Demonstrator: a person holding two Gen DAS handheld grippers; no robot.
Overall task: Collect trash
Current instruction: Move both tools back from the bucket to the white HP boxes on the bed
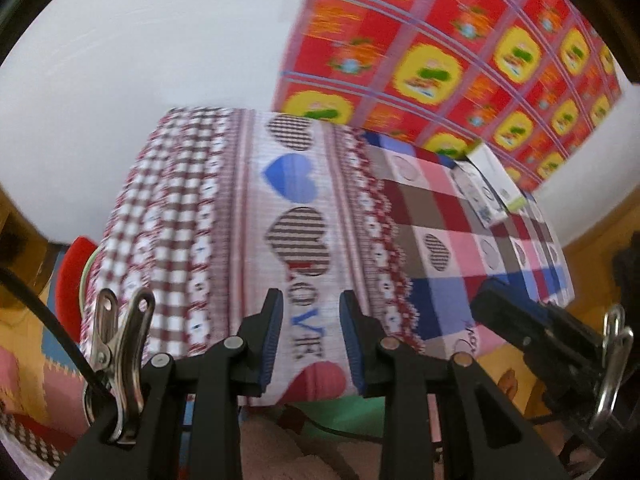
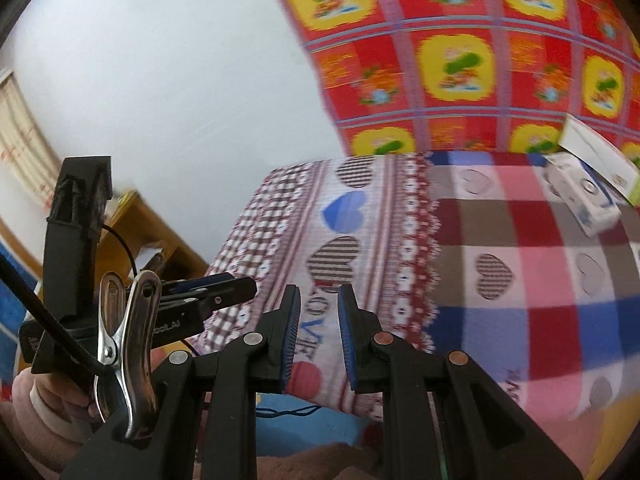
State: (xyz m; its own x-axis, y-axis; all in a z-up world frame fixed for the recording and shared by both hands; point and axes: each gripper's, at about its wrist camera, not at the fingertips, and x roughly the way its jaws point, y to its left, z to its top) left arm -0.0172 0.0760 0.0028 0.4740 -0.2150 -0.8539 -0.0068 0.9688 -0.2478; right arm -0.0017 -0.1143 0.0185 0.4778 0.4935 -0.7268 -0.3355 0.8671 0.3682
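A table under a heart-patterned checked cloth (image 1: 436, 208) (image 2: 520, 240) stands ahead. On its far right side lie two small cartons: a white and blue one (image 1: 478, 196) (image 2: 580, 192) and a white one with a green edge (image 1: 500, 174) (image 2: 600, 152). My left gripper (image 1: 308, 336) is open and empty, held before the cloth's hanging front. My right gripper (image 2: 318, 332) is open and empty, also in front of the cloth's hanging edge. The right gripper's body shows at the right of the left wrist view (image 1: 540, 336); the left gripper's body shows at the left of the right wrist view (image 2: 208, 300).
A red and yellow patterned cloth (image 1: 460, 48) (image 2: 480, 52) hangs on the white wall behind the table. A wooden piece of furniture (image 2: 140, 232) stands at the left. A red object (image 1: 74, 276) sits beside the table's left side. Patterned floor mats lie below.
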